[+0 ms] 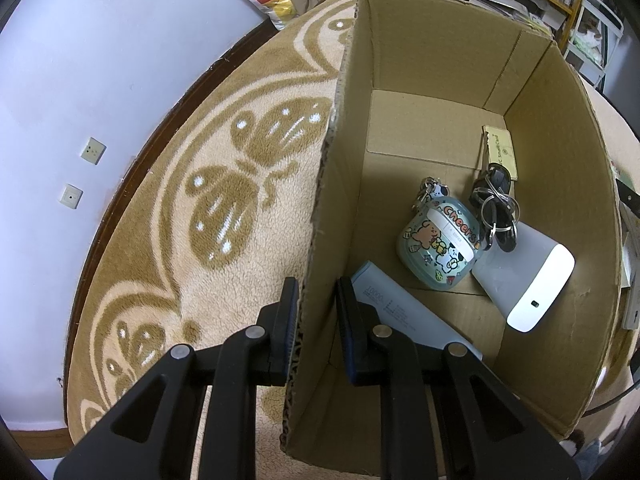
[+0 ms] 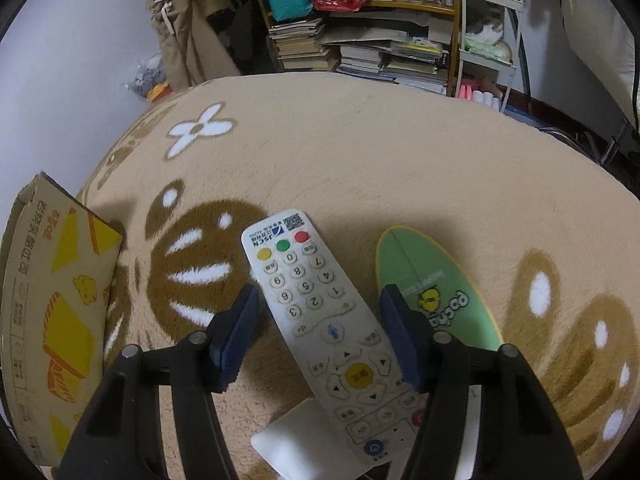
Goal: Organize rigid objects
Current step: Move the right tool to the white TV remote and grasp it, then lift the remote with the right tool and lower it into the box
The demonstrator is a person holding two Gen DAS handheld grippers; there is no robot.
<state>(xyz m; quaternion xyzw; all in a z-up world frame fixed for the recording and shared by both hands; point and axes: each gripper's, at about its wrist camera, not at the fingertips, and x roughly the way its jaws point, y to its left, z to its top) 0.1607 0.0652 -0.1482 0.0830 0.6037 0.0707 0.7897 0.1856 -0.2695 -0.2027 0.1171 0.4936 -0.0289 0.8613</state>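
Observation:
In the left wrist view my left gripper (image 1: 316, 292) is closed on the left wall of an open cardboard box (image 1: 344, 128), one finger inside, one outside. Inside lie a cartoon earbud case (image 1: 438, 244), a bunch of keys (image 1: 494, 206), a beige card (image 1: 500, 150), a white mouse-like device (image 1: 528, 280) and a pale power bank (image 1: 400, 312). In the right wrist view my right gripper (image 2: 320, 300) is open, its fingers either side of a white remote (image 2: 328, 320) lying on the rug. A green oval case (image 2: 436, 288) lies right of the remote.
The box's printed outer side (image 2: 52, 300) stands at the left of the right wrist view. A white flat object (image 2: 304, 436) lies under the remote's near end. Shelves with books (image 2: 360, 52) and hanging clothes (image 2: 188, 28) stand behind the beige patterned rug (image 2: 360, 152).

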